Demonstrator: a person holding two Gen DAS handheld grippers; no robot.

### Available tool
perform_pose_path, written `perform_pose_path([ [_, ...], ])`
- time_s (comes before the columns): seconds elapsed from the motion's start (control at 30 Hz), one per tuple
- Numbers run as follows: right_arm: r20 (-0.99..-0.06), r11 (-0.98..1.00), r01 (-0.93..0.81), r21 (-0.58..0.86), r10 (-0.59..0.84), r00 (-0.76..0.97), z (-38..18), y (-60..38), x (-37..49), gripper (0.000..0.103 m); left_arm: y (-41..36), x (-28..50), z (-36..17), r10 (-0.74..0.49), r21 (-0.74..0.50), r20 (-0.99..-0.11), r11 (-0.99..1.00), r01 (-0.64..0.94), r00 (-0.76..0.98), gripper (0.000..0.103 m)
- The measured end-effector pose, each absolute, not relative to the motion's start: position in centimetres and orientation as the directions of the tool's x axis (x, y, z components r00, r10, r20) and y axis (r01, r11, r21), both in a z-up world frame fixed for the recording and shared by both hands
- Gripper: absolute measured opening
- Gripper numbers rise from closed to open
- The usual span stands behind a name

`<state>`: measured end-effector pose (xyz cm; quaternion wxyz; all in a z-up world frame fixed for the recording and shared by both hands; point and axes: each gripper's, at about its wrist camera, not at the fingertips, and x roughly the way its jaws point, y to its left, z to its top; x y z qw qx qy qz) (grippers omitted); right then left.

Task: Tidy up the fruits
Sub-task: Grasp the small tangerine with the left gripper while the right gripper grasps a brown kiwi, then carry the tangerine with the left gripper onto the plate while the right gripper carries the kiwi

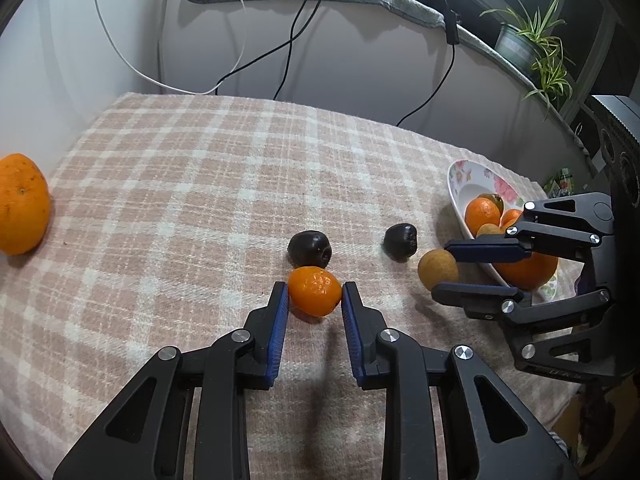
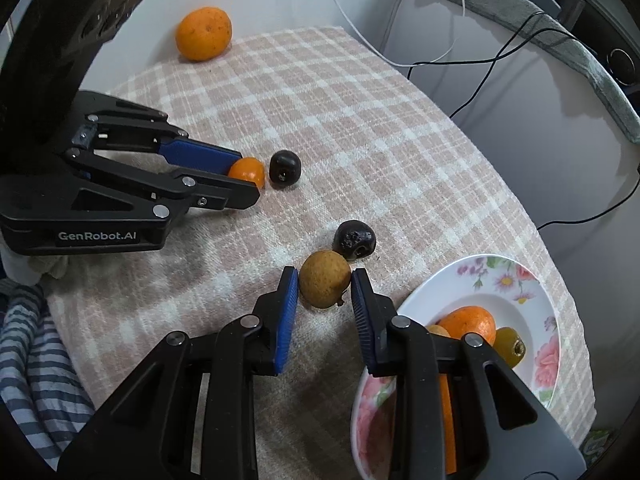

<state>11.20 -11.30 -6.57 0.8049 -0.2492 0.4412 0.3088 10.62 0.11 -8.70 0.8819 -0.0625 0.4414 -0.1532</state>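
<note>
The left gripper (image 1: 315, 293) brackets a small, glossy orange mandarin (image 1: 314, 291) between its ribbed blue pads, both pads touching the peel, on the pink-and-white checked woven tablecloth (image 1: 200, 184). The right gripper (image 2: 325, 285) likewise closes on a round, matte tan-yellow fruit (image 2: 325, 284) just beside the floral plate (image 2: 532, 276) at the cloth's near-right edge. Two wrinkled dark fruits (image 1: 310, 248) (image 1: 401, 241) lie between the grippers; one large orange (image 1: 22, 204) sits at the far-left edge.
</note>
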Motion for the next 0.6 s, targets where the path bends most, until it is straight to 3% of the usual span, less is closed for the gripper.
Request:
perform_pose_path([
  [0.6,-0.769,0.797,-0.604,-0.015,0.376,0.516,-1.8,-18.6,9.1,0.028,-2.5,8.5,-5.3,-0.373,-0.249,-0.709,0.927,0.282,0.599,0.025],
])
